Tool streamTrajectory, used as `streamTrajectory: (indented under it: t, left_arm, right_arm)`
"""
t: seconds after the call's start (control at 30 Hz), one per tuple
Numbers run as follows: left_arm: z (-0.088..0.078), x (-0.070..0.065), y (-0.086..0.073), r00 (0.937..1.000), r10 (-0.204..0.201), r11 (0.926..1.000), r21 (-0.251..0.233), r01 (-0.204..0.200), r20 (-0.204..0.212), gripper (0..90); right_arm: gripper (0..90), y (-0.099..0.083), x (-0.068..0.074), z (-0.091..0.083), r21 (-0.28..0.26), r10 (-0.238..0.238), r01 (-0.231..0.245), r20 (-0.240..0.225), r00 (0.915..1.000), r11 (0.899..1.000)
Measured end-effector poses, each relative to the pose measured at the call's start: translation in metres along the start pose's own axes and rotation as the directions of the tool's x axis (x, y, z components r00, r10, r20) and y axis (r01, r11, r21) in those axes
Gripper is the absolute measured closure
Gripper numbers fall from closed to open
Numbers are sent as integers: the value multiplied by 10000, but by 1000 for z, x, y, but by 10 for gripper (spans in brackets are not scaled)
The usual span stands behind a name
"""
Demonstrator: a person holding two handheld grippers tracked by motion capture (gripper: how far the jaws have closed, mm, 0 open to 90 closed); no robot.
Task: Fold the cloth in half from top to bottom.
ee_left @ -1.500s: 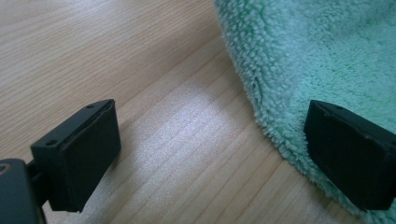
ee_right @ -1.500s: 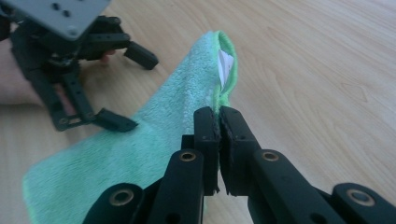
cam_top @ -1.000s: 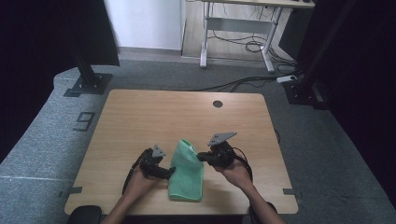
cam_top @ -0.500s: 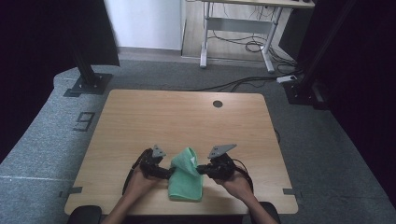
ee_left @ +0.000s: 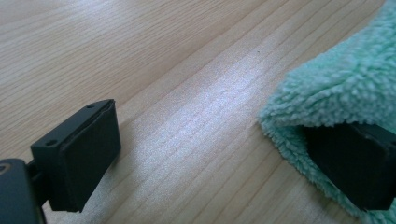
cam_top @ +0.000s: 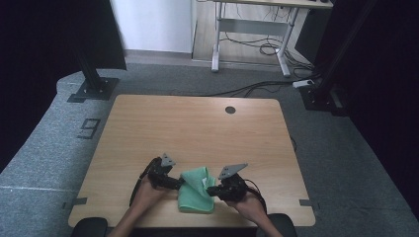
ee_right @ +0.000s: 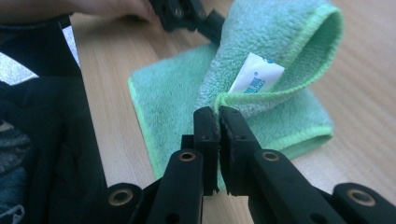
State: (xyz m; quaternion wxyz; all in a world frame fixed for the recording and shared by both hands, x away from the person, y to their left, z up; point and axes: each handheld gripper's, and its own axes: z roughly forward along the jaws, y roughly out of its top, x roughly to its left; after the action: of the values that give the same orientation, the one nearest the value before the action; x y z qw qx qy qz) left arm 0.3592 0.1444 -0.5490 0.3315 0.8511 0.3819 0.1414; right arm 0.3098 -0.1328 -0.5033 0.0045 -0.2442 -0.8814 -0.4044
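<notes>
Item one, nearest us: the right hand-held gripper, sitting at about five o'clock on the surface. We are holding its jaws pinched together on a hemmed edge of the green cloth; in the right gripper view the hem is running straight into the closed tips. We are judging this grip as the means of lifting one flap up and over, since the cloth is arching there into a loop with a white care label showing inside.

Item two: the green cloth itself, lying at six o'clock near the front edge of the surface, between the two tools. Its lower layer is resting flat while the raised flap is curling toward the left side, so we are reading the work as a fold in progress.

Item three: the left hand-held gripper, at about seven o'clock. We are keeping its jaws spread wide; in the left gripper view one jaw is standing bare over the wood and the other is tucked under a fluffy fold of cloth. It is clamping nothing. We are judging that it is propping or steadying that side.

Item four, farthest: bare wood running to a round cable hole at one o'clock, then grey carpet and a desk frame beyond.
</notes>
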Motion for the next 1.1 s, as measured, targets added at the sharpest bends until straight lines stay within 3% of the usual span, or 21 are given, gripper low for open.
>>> streamTrajectory:
  t: [0.23,0.47,0.67,0.77,0.83,1.1]
  left_arm:
    - [0,0,0,10000,-6,10000,-4,6,1,43]
    - [0,0,0,10000,-8,10000,-6,8,14,43]
    - [-5,2,2,9987,300,9994,175,-307,407,88]
    - [-13,-1,4,9967,733,9969,246,-742,348,118]
    - [-14,0,4,9966,762,9964,359,-774,327,125]
    - [-2,8,8,9990,403,9988,285,-398,-172,109]
  right_arm:
    - [848,-11,2,12,352,132,-127,-123,9998,9993]
    - [847,-15,4,18,596,-30,24,99,9999,9982]
    - [845,-20,3,20,538,20,-31,192,9998,9985]
    - [844,-21,2,21,457,34,-43,196,9998,9989]
    - [844,-22,2,22,448,35,-45,232,9997,9990]
    - [847,-16,0,27,603,-225,183,686,9974,9980]
